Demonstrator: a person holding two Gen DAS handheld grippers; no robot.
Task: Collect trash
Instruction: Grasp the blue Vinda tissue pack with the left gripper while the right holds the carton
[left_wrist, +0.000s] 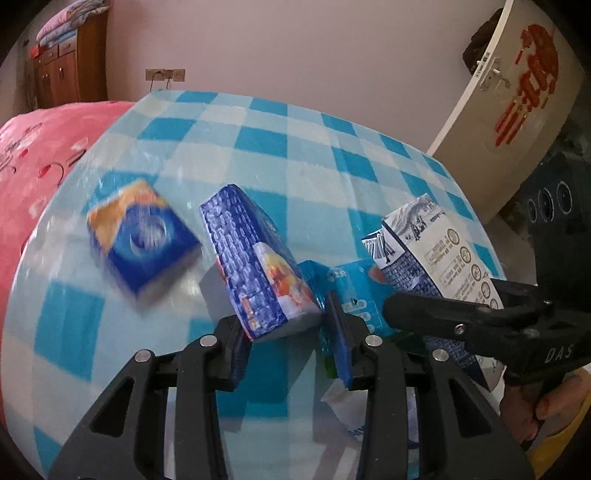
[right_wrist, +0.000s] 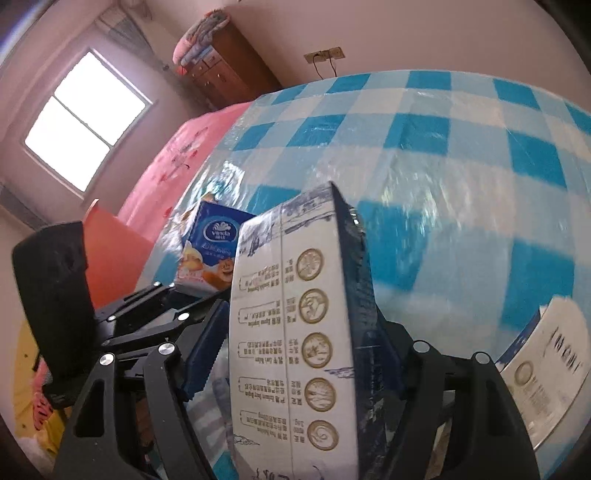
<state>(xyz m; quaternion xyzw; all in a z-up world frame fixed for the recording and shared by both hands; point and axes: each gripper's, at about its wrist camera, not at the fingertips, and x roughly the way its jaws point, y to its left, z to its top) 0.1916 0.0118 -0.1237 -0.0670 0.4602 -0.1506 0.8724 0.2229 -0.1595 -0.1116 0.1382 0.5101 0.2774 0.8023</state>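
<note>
**2 grippers, 2 pieces of packaging lifted over the checked table**

The left gripper (left_wrist: 286, 345) has its fingers (left_wrist: 341, 350) pressed on the lower end of a blue tissue pack (left_wrist: 255, 266), which tilts up and away from the pads. The right gripper (right_wrist: 299, 354) clamps a white-and-blue carton (right_wrist: 295, 332) across its width, 1 pad on each broad face; in the left wrist view the same carton (left_wrist: 436, 254) stands just beside the tissue pack.

Both pieces look light. The tissue pack is soft and film-wrapped, so it may squash or slip; a hold nearer its middle would be steadier than this end grip. The carton is stiff card, probably empty, and would crease under a hard squeeze.

Still on the blue checked tablecloth (left_wrist: 258, 147) lie a second blue-and-orange tissue pack (left_wrist: 142, 243), blurred, a light-blue plastic wrapper (left_wrist: 351, 291) under the 2 held pieces, and another white carton (right_wrist: 543, 373) at the right edge. A pink bedspread (left_wrist: 33, 166) lies beside the table. The grippers sit close together, so the held pieces could knock each other.
</note>
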